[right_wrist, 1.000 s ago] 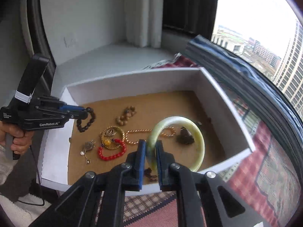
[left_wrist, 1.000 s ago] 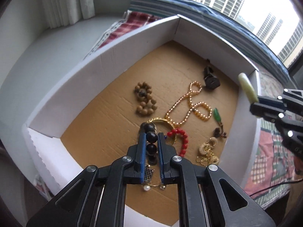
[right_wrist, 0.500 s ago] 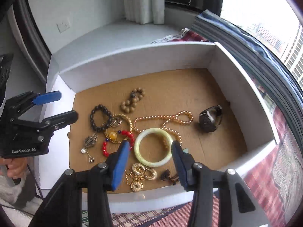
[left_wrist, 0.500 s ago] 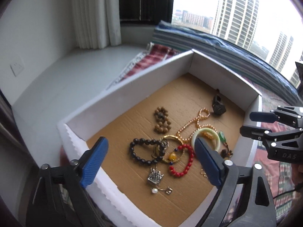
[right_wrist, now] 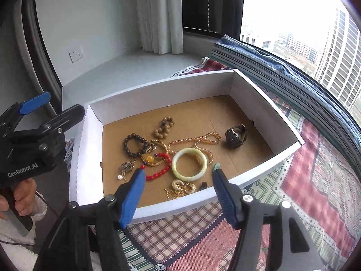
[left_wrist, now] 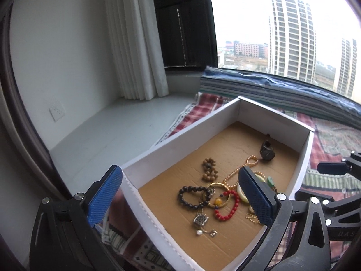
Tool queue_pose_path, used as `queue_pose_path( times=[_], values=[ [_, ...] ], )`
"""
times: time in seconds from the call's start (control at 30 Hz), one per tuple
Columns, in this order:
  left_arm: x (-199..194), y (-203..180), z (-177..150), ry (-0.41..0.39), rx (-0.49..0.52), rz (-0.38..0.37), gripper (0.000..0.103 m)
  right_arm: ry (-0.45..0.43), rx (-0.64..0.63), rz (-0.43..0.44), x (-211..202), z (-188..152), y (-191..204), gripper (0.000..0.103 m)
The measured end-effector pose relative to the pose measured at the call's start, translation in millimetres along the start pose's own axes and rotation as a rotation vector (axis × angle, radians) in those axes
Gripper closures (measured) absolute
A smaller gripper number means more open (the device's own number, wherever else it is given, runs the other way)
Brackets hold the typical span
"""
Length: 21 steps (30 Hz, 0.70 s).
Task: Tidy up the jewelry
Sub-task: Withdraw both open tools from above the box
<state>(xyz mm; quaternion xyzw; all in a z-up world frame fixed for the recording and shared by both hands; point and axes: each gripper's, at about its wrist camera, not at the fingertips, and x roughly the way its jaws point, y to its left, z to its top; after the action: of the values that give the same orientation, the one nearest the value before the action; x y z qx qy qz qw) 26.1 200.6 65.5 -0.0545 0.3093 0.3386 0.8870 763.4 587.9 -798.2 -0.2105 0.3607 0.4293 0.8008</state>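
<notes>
Left wrist view first: the left gripper (left_wrist: 182, 192) hangs above the near corner of the white box (left_wrist: 180, 135), jaws spread as wide as they go and nothing between the blue pads; on the cardboard floor lies the dark bead bracelet (left_wrist: 191, 196), touching the gold bangle (left_wrist: 217, 194), with the red bead bracelet (left_wrist: 227, 210) overlapping that bangle's right side; the brown wooden beads (left_wrist: 208, 169) sit just behind, the gold bead necklace (left_wrist: 246, 164) runs back toward the dark watch (left_wrist: 267, 152); a silver pendant with a pearl (left_wrist: 200, 221) lies nearest the camera; the right gripper (left_wrist: 334, 176) shows at the right edge.

Over to the right wrist view: the right gripper (right_wrist: 177, 176) is parted, jaws just been opening, nothing pinched; the pale jade bangle (right_wrist: 189, 163) lies flat on the cardboard beyond the fingertips, apart from both pads, resting partly on the gold necklace (right_wrist: 194, 140); gold earrings (right_wrist: 182, 186) near the front wall; the watch (right_wrist: 235, 134) stands well right; the left gripper (right_wrist: 52, 106), gaping, is held at the left by a hand (right_wrist: 21, 194).
</notes>
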Motion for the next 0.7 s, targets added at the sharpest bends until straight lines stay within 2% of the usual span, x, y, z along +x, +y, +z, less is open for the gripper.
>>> queue_pose_path(
  times=[0.07, 0.23, 0.3, 0.37, 0.53, 0.7],
  values=[
    [-0.1, 0.4, -1.2, 0.03, 0.003, -0.009, 0.001, -0.009, 0.008, -0.006, -3.6, -2.7, 3.3, 0.029],
    [9.7, 5.7, -8.4, 0.182, -0.017, -0.041, 0.001, -0.022, 0.022, -0.03, -8.9, -6.3, 8.5, 0.025],
    [13.8, 7.4, -11.9, 0.22, -0.027, -0.065, 0.001, -0.024, 0.032, -0.038, -9.4, -5.7, 9.8, 0.025],
    [14.1, 10.3, -14.5, 0.237, -0.036, -0.08, 0.001, -0.012, 0.039, -0.041, -8.8, -3.1, 11.3, 0.024],
    [8.7, 19.8, -11.9, 0.249, -0.06, -0.035, 0.0, -0.001, 0.067, -0.033, -10.7, 10.0, 15.9, 0.024],
    [10.3, 28.6, -9.2, 0.264, -0.097, -0.051, 0.0, 0.017, 0.062, -0.05, -8.8, 20.9, 21.8, 0.024]
  ],
)
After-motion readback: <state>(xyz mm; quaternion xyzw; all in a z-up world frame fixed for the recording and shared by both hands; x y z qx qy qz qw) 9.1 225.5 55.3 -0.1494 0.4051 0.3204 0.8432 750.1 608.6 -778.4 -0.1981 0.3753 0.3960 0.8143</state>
